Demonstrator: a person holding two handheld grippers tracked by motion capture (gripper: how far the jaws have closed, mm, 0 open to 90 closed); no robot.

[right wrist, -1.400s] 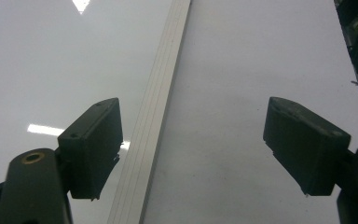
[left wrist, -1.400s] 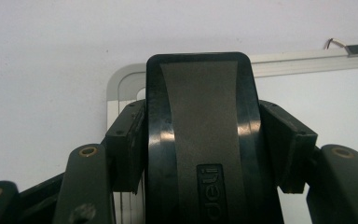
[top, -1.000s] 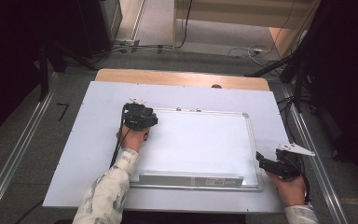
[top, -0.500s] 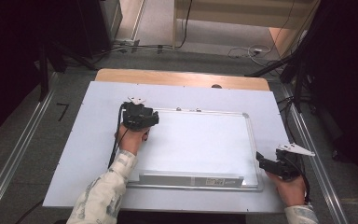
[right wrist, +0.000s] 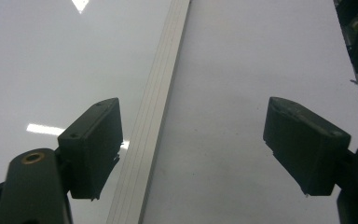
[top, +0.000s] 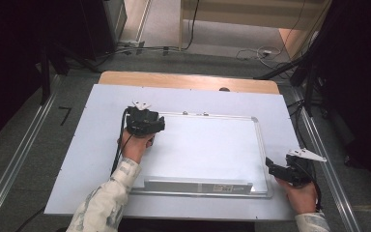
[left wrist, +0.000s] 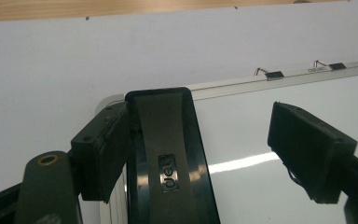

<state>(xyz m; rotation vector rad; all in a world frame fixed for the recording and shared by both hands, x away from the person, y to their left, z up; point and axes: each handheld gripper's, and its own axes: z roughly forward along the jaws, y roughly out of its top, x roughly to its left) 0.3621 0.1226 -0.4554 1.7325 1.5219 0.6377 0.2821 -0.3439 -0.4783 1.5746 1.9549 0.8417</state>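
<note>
A whiteboard in a silver frame lies flat on the white table top. My left gripper hovers at the board's far left corner. Its jaws have just been opening, and a black eraser stands between them. The eraser leans against the left jaw, while the right jaw is well apart from it. My right gripper rests at the board's near right corner. In the right gripper view that gripper stands open and empty, straddling the board's frame rail.
Two small hanging clips sit on the board's far rail. A pen tray strip runs along the near rail. A wooden table edge shows beyond the white top. Metal floor rails and cables flank the table.
The left forearm has shifted slightly to the left at the bottom of the picture. Both grippers stay in their places.
</note>
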